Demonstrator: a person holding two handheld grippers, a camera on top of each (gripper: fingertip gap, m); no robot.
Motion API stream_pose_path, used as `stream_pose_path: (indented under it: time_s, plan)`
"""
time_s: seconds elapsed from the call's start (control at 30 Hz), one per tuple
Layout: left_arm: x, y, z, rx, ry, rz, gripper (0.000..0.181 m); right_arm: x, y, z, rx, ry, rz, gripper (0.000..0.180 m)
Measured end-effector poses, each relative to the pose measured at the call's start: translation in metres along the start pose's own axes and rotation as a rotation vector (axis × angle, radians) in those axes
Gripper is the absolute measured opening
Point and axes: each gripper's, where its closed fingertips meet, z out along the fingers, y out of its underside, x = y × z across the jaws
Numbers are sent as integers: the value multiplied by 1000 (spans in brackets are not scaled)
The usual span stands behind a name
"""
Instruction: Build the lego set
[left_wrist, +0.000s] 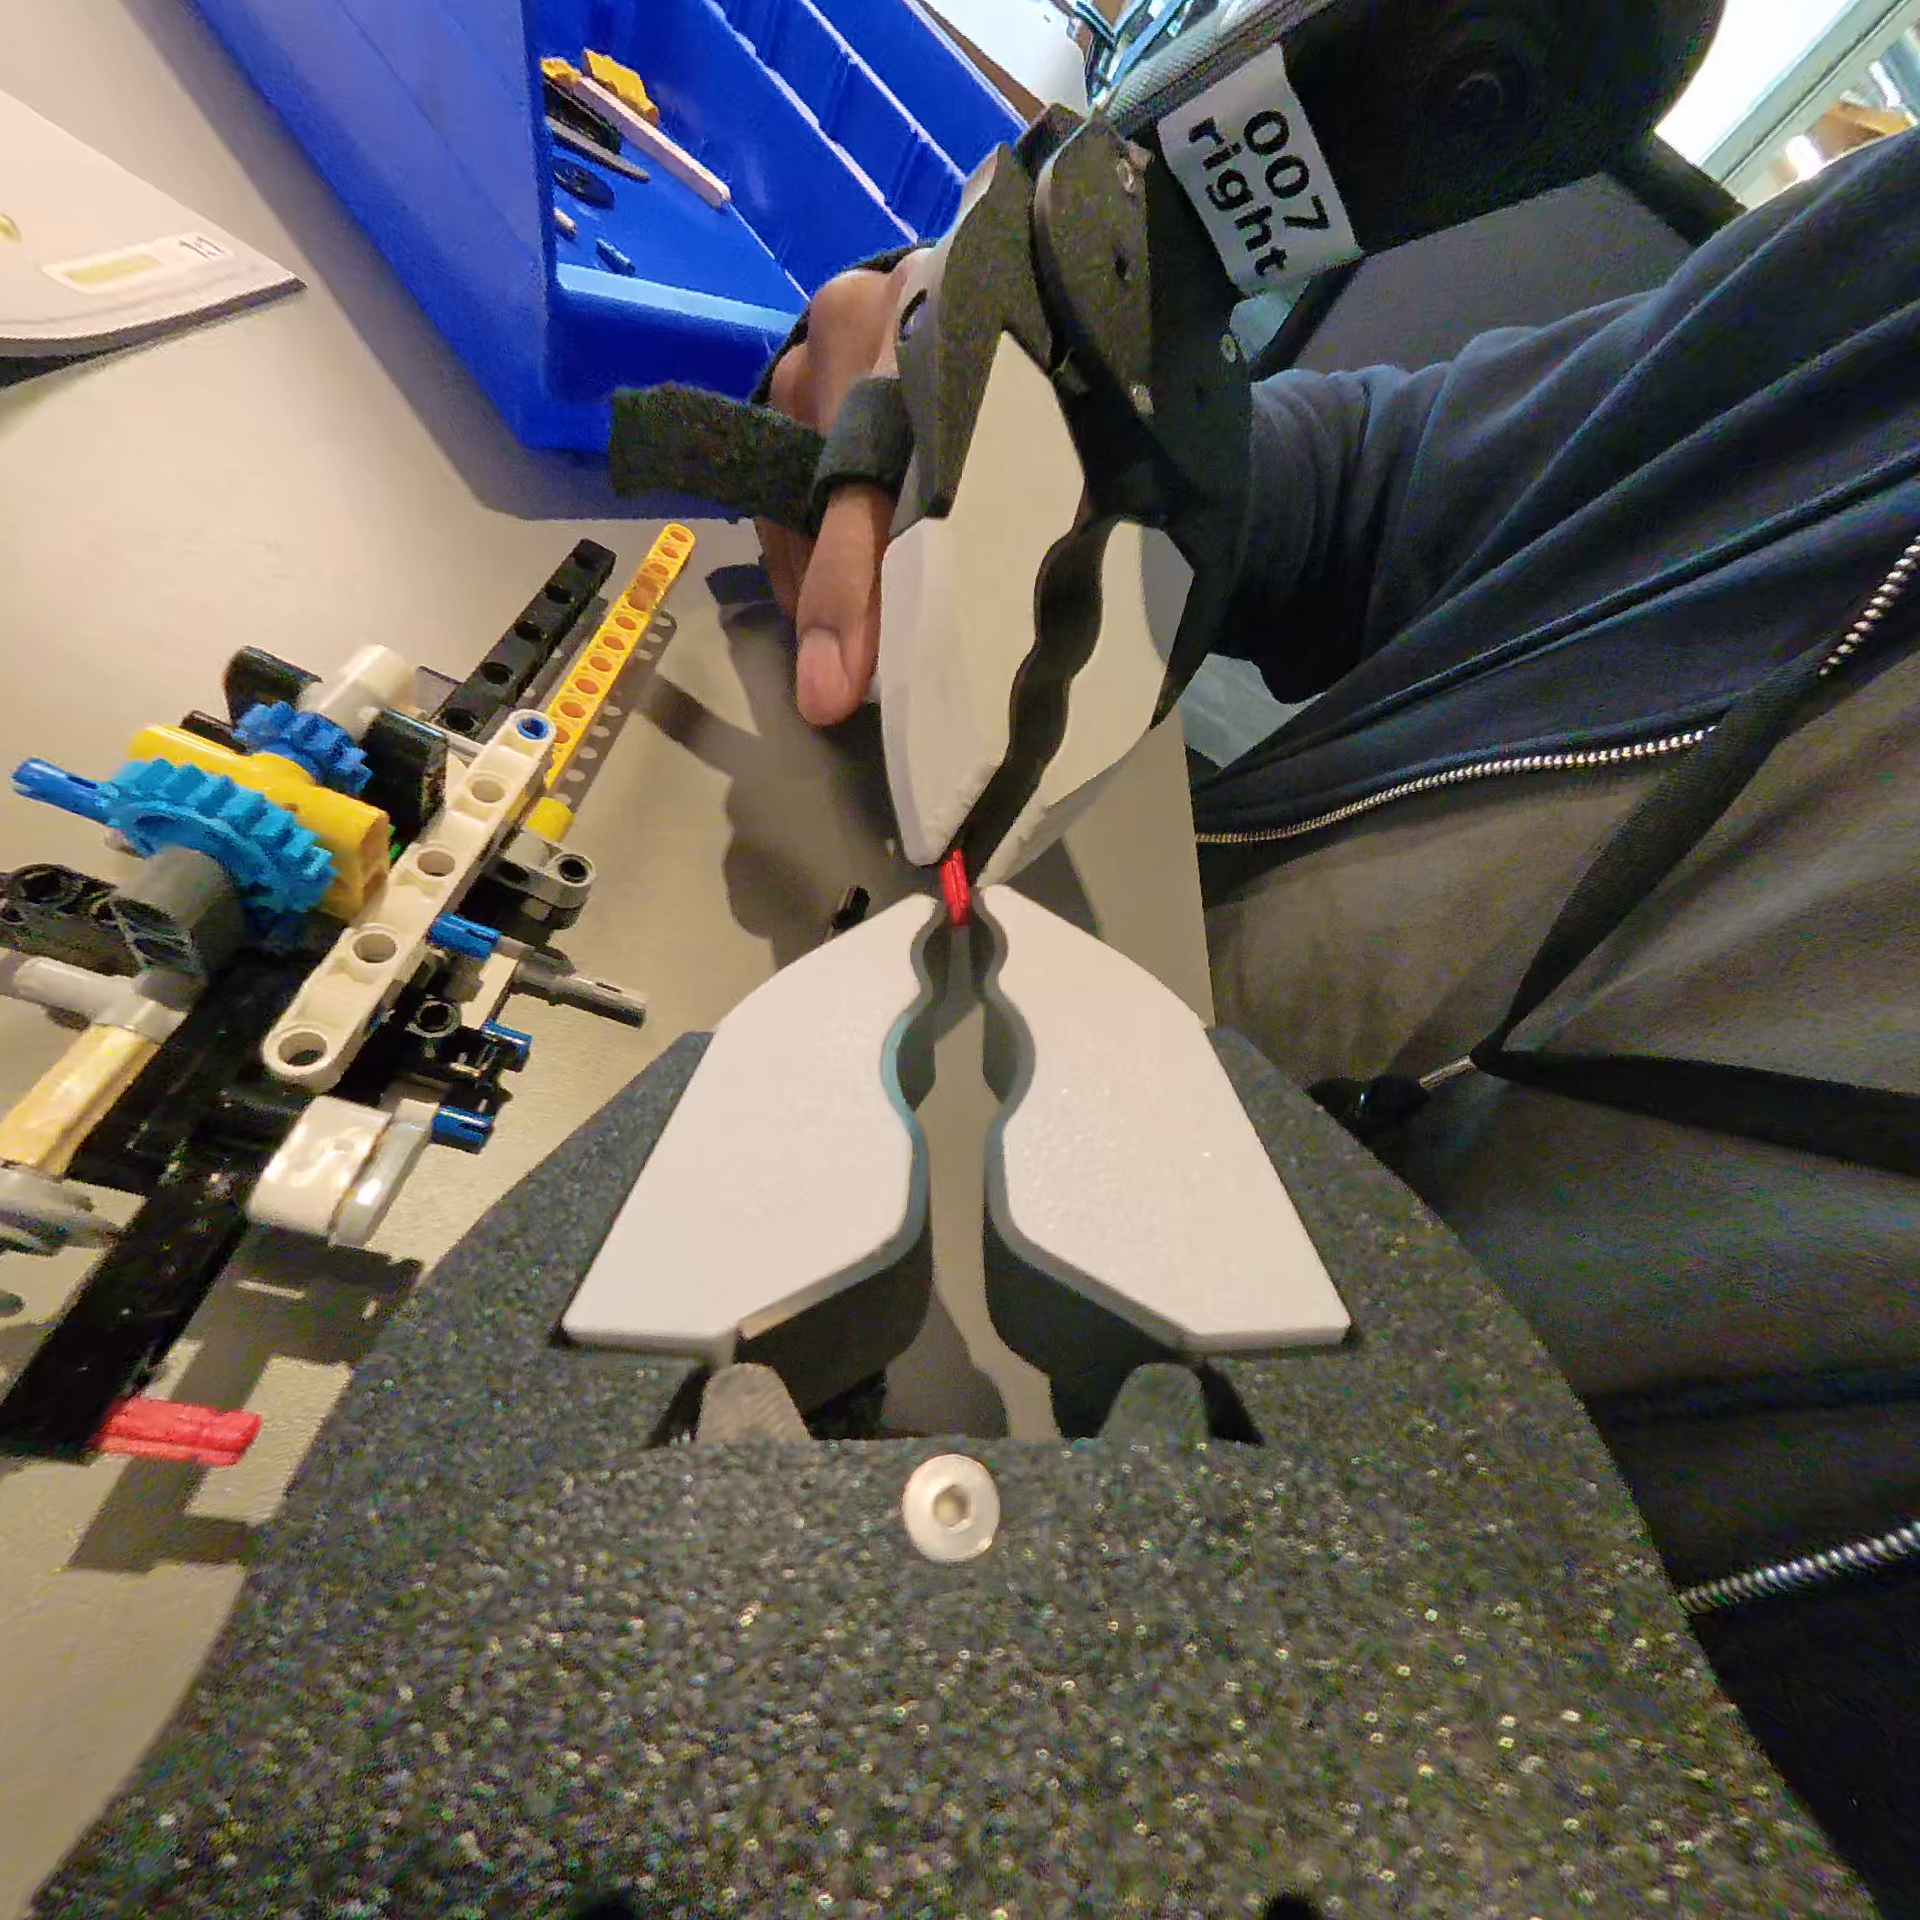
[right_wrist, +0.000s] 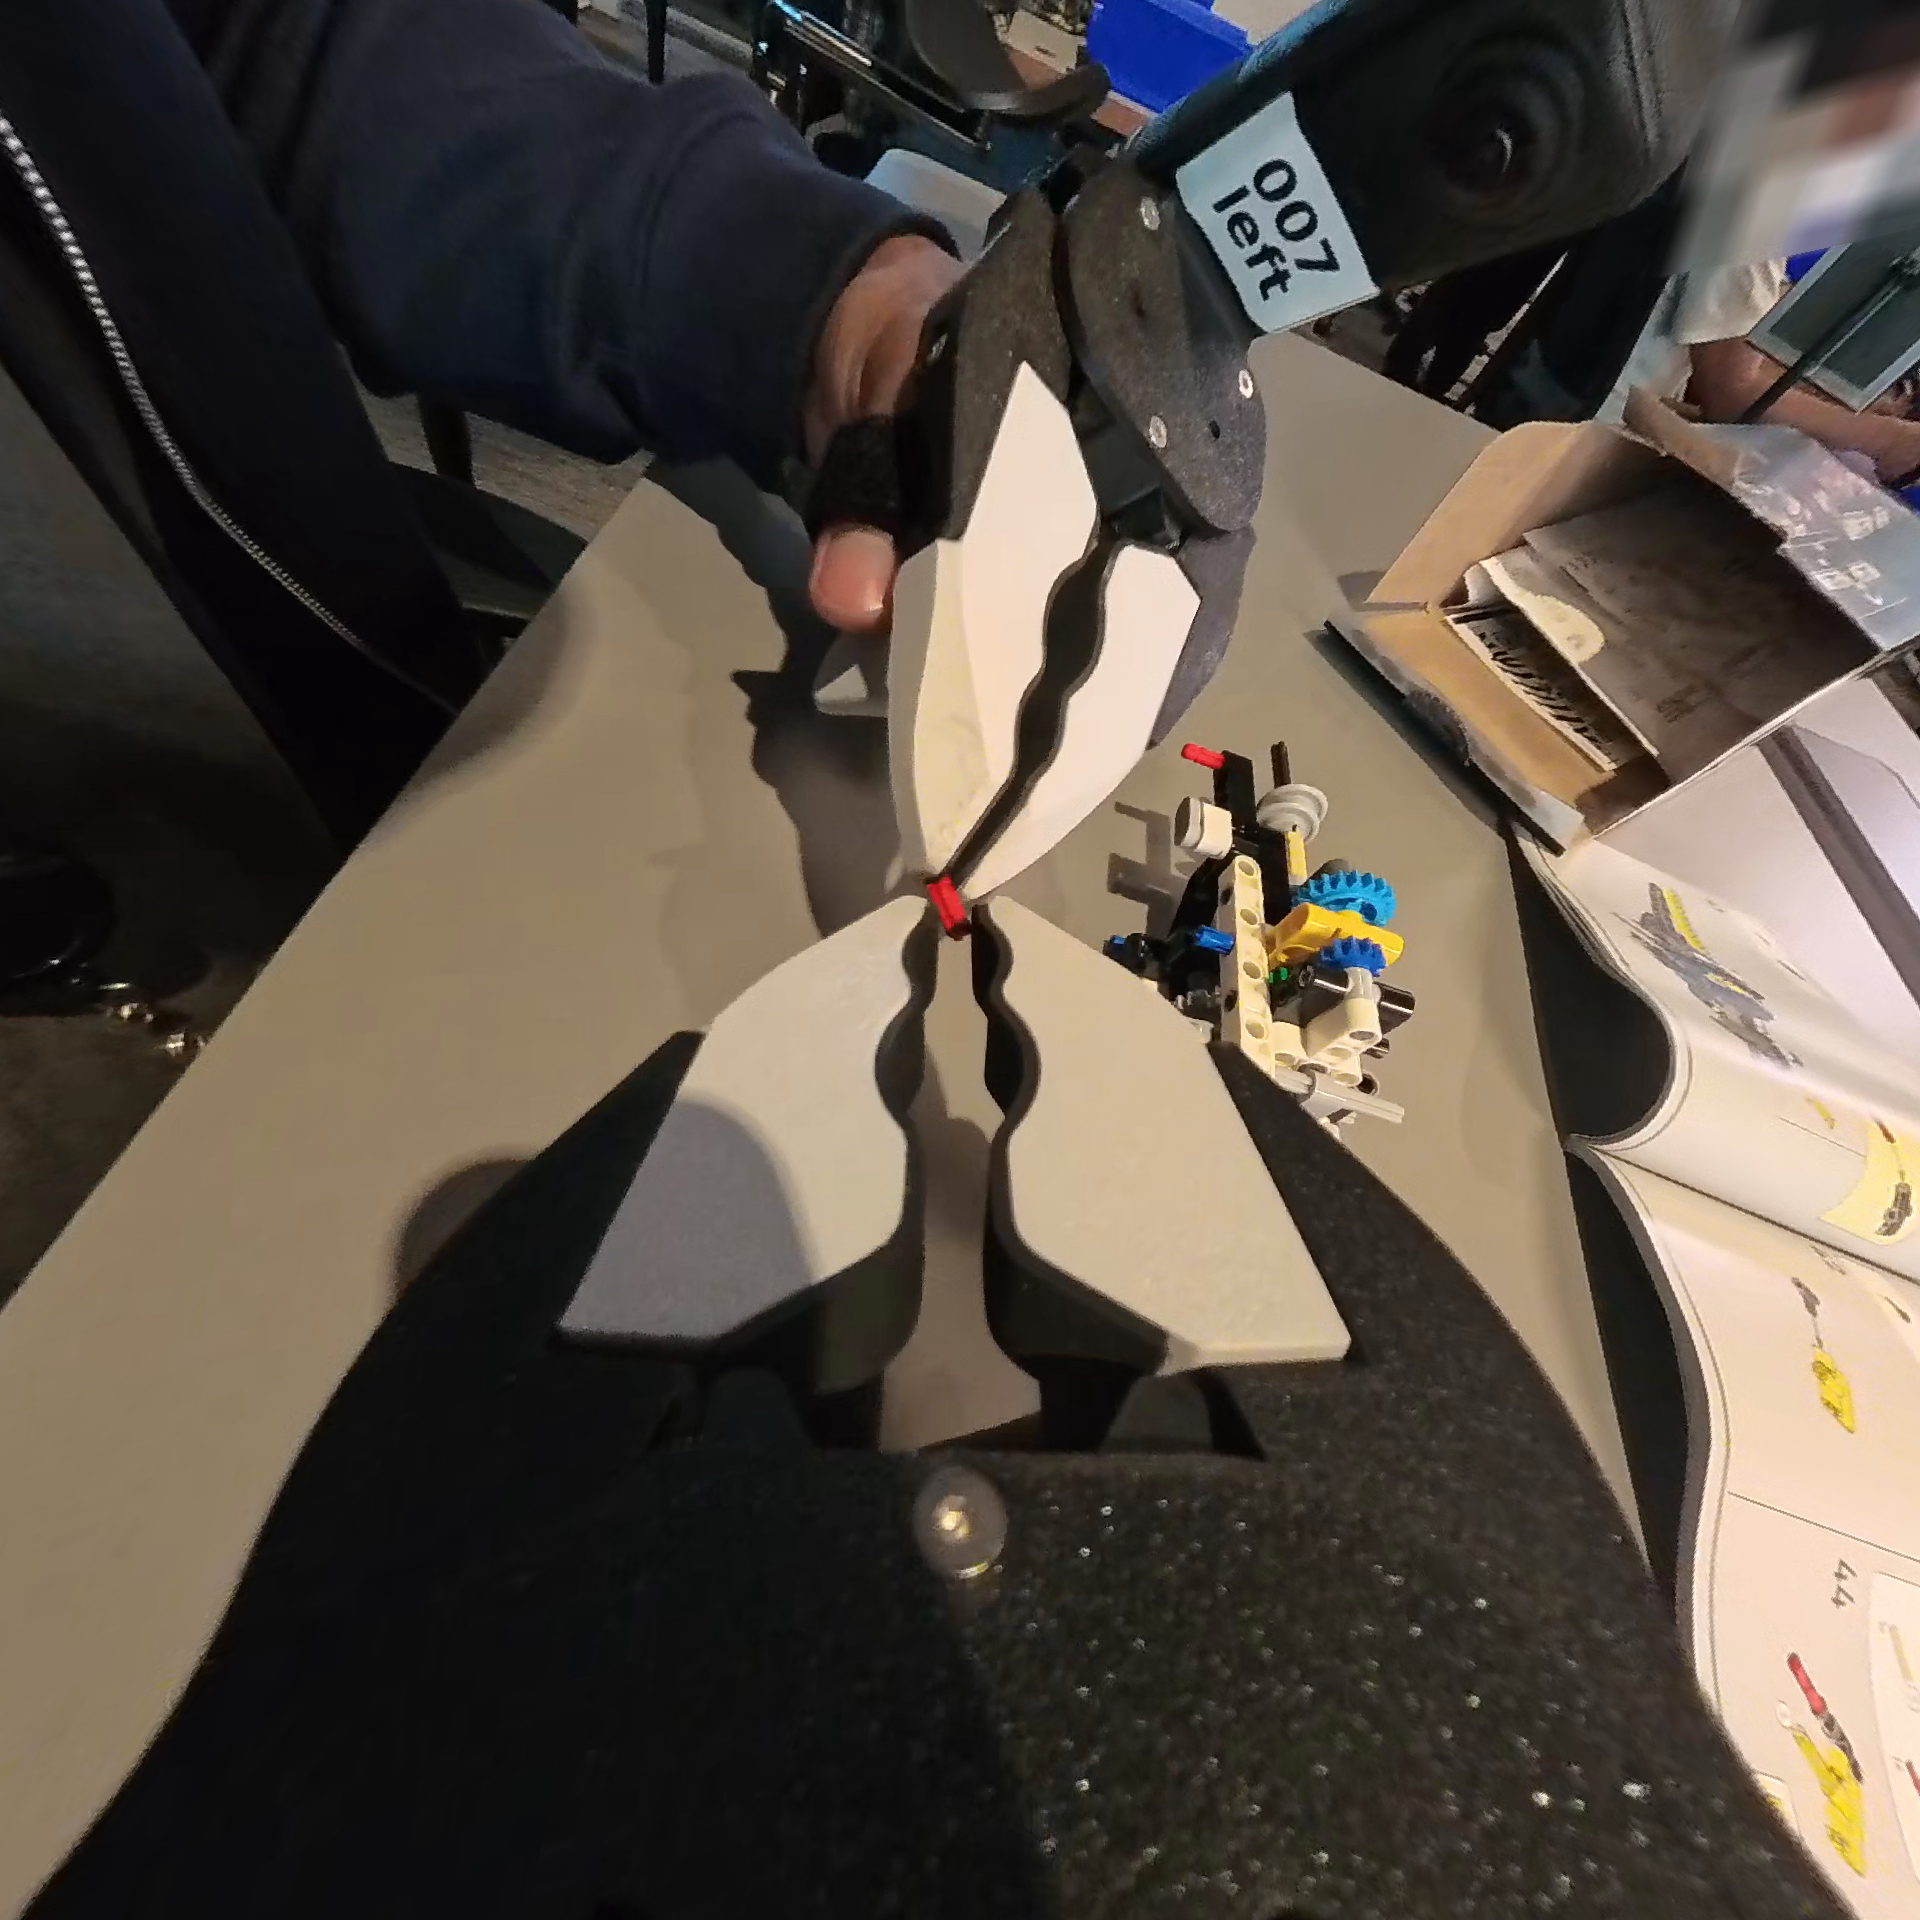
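A small red pin (left_wrist: 954, 889) is pinched between both grippers, tip to tip, above the grey table (left_wrist: 312, 499). My left gripper (left_wrist: 956, 916) is shut on its lower end in the left wrist view. My right gripper (left_wrist: 961, 852) comes from above and is shut on the other end. In the right wrist view the red pin (right_wrist: 945, 902) sits between my right gripper (right_wrist: 951, 927) below and my left gripper (right_wrist: 951, 878) above. The partly built model (left_wrist: 343, 935) of black, white and yellow beams with blue gears lies on the table to the left, and also shows in the right wrist view (right_wrist: 1278, 956).
A blue parts bin (left_wrist: 665, 239) with several loose pieces stands at the back. An open instruction booklet (right_wrist: 1766, 1195) and a cardboard box (right_wrist: 1621, 644) lie right of the model. A tiny black piece (left_wrist: 852, 906) lies on the table. The person's dark jacket (left_wrist: 1558, 727) is beyond the table edge. Both grippers' tips are close together, under 4 cm apart.
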Motion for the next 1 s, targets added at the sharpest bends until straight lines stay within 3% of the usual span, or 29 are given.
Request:
stream_pose_path:
  time_s: [0.33, 0.6, 1.0]
  plan:
    - [-3, -11, -9, 112, -32, -7, 7, 10, -6, -3, 53, 78, 4, 4]
    - [-1, -26, -14, 248, 11, -148, 8, 20, -14, -8, 88, 186, -86, 4]
    - [2, -33, -10, 317, 90, -320, 7, 21, -19, -11, 91, 262, -208, 4]
